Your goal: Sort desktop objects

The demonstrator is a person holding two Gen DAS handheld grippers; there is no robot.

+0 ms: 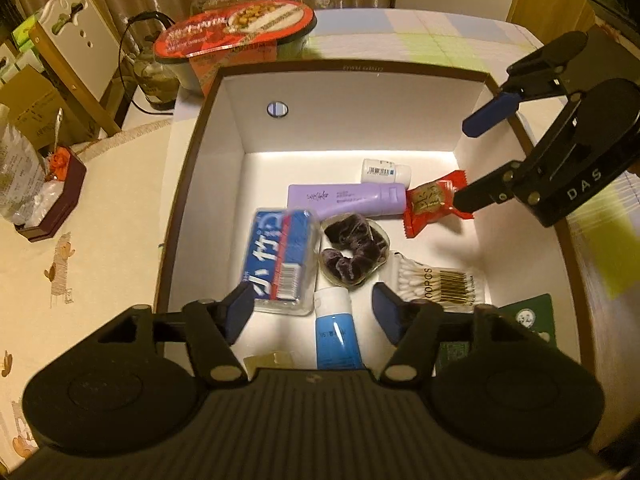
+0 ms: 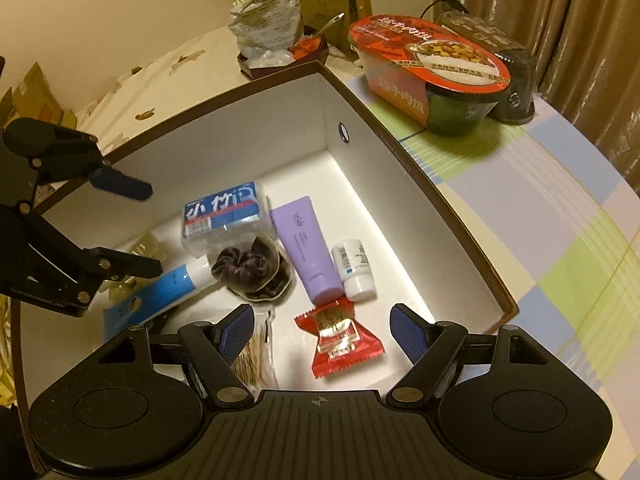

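A brown-rimmed box (image 1: 360, 66) with a white inside holds a blue floss case (image 1: 280, 256), a purple tube (image 1: 348, 200), a white bottle (image 1: 386, 171), a red snack packet (image 1: 434, 204), a dark scrunchie (image 1: 354, 254), cotton swabs (image 1: 432, 284) and a blue-white tube (image 1: 336, 328). My left gripper (image 1: 314, 312) hangs open over the near end, empty, with the floss case just past its left finger. Above the red packet (image 2: 340, 336), my right gripper (image 2: 322, 320) is open and empty. It enters the left wrist view as the right gripper (image 1: 476, 160) from the right wall.
An instant-meal bowl with a red lid (image 2: 432, 52) stands on the checked cloth (image 2: 560, 240) beyond the box. A glass kettle (image 1: 154, 76) and a dark red tray with a plastic bag (image 1: 52, 196) sit off to the side. A green packet (image 1: 528, 320) lies in the box's corner.
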